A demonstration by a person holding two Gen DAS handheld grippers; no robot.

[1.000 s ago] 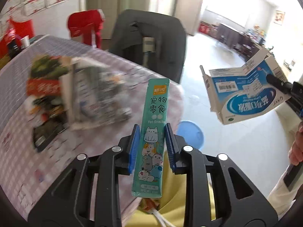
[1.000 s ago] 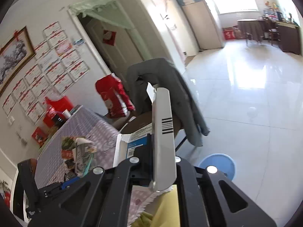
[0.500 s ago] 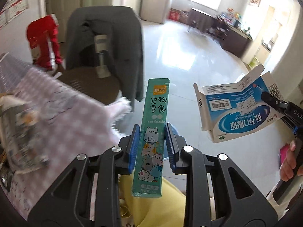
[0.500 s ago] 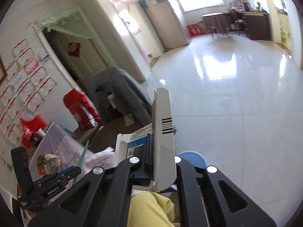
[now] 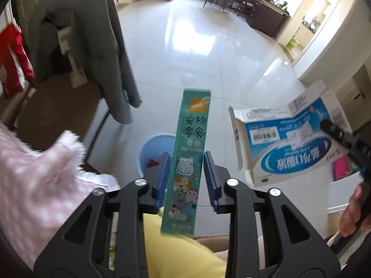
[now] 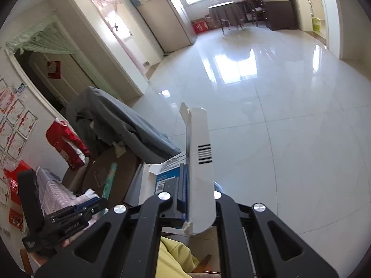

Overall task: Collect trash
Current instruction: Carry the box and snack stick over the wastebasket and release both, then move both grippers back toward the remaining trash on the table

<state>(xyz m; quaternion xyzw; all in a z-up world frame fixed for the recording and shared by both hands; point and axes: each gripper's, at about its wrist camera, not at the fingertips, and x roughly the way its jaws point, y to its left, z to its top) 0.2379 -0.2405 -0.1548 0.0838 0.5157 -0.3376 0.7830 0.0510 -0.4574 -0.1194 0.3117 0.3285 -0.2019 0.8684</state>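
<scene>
Jaws, left: the left gripper point(image 5: 185, 178) has its blue pads point(image 5: 162, 176) a little apart either side of a green pet snack sachet point(image 5: 187, 159); the sachet stands upright between them, and contact cannot be confirmed from this blurred view.
Jaws, right: the right gripper point(image 6: 197, 199) is clamped on a flattened blue-and-white carton point(image 6: 199, 169), seen edge-on from its own camera.
Left pose: held out past the bench edge, pointing forward and down over the floor.
Right pose: held to the right of the left one, carton flap open toward the sachet point(image 5: 285, 139); the person's hand point(image 5: 354, 210) grips the handle at lower right.
Bin: a pale blue bin point(image 5: 153, 153) stands on the tiled floor directly behind the sachet and the left pad, with something red inside.
Bench: the pink checked cloth point(image 5: 39, 176) hangs at lower left.
Chair: a grey jacket point(image 5: 92, 41) drapes over a chair beside the bin.
Far room: a dark table and chairs point(image 6: 229, 14) stand well apart.
</scene>
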